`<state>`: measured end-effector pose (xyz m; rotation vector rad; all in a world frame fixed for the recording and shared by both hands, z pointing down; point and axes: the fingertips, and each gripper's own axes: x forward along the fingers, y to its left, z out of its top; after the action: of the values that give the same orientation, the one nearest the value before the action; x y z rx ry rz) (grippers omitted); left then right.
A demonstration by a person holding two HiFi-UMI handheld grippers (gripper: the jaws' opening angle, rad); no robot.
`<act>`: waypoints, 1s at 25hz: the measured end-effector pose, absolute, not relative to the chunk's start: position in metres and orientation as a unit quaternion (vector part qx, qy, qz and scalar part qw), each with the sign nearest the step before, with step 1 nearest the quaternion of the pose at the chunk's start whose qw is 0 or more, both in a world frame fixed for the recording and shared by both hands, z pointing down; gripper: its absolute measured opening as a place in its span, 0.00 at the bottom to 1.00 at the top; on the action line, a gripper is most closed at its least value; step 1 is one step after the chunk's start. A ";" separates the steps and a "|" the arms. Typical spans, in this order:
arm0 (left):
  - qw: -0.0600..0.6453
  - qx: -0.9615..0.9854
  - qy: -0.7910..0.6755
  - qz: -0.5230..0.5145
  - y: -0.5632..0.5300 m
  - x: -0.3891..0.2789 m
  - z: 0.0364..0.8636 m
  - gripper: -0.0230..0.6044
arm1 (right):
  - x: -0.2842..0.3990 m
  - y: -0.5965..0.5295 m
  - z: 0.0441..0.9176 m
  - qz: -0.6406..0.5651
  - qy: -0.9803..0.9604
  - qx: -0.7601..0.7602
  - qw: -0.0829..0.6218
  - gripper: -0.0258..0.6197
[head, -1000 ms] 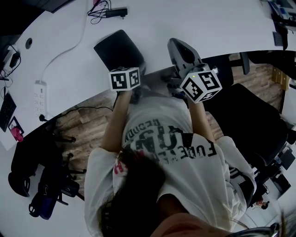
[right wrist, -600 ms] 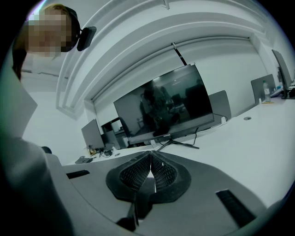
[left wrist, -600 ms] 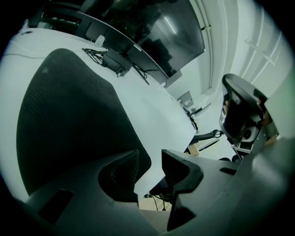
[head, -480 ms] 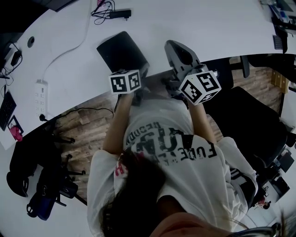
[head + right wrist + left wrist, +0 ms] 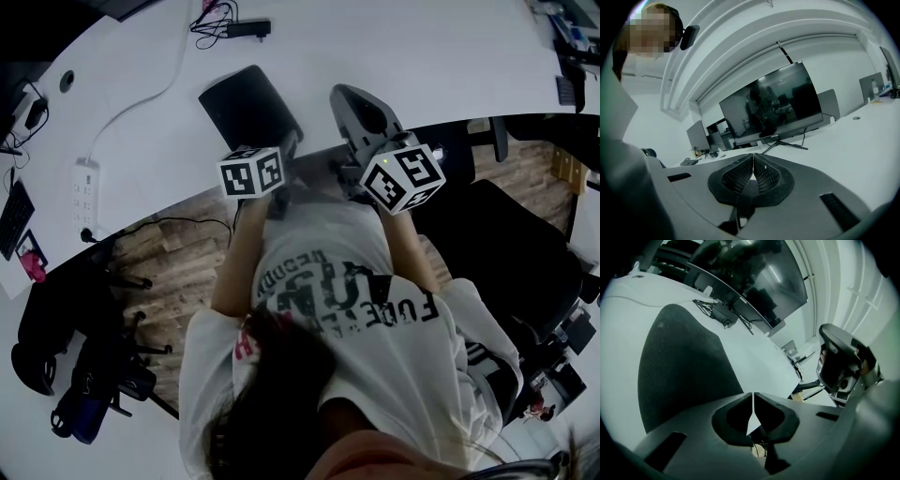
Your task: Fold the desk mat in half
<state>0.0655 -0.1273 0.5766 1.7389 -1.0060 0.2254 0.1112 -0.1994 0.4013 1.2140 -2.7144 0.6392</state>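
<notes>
The dark desk mat [image 5: 247, 105] lies on the white desk [image 5: 422, 56] near its front edge; its dotted surface fills the left of the left gripper view [image 5: 679, 357]. My left gripper [image 5: 753, 399] hovers at the mat's near right corner. Its jaws have just been closing and now stand shut with nothing between them. My right gripper [image 5: 753, 161] is shut and empty too, held over bare desk to the right of the mat [image 5: 361, 111]. It also shows at the right of the left gripper view [image 5: 839, 362].
A power strip [image 5: 82, 187] with a white cable lies at the desk's left, and black cables with an adapter [image 5: 230, 23] sit beyond the mat. A large monitor [image 5: 773, 105] stands further along the desk. Black office chairs [image 5: 506, 253] stand on the wooden floor.
The view has shifted a little. The mat and both grippers keep nearly the same places, with the right gripper drifting slightly left.
</notes>
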 end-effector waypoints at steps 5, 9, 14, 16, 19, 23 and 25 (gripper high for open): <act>0.514 0.737 -0.429 0.095 -0.127 0.062 0.569 0.04 | 0.112 -0.196 0.403 0.211 -0.891 0.400 0.051 0.04; 0.495 0.743 -0.442 0.086 -0.131 0.056 0.560 0.04 | 0.112 -0.194 0.405 0.212 -0.890 0.401 0.052 0.04; 0.463 0.755 -0.462 0.054 -0.141 0.045 0.537 0.04 | 0.111 -0.190 0.403 0.207 -0.891 0.401 0.049 0.04; 0.440 0.765 -0.469 0.044 -0.146 0.040 0.524 0.04 | 0.110 -0.188 0.402 0.205 -0.891 0.402 0.048 0.04; 0.406 0.779 -0.477 0.025 -0.154 0.030 0.501 0.04 | 0.107 -0.186 0.399 0.201 -0.892 0.402 0.049 0.04; 0.365 0.792 -0.489 0.006 -0.163 0.014 0.472 0.04 | 0.097 -0.182 0.394 0.193 -0.893 0.403 0.051 0.04; 0.348 0.798 -0.492 -0.004 -0.165 0.005 0.459 0.04 | 0.092 -0.179 0.392 0.191 -0.893 0.405 0.052 0.04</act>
<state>0.0050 -0.1646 0.4592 2.0695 -1.2760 -0.0108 0.0924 -0.1789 0.3923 1.2312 -2.7161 0.5801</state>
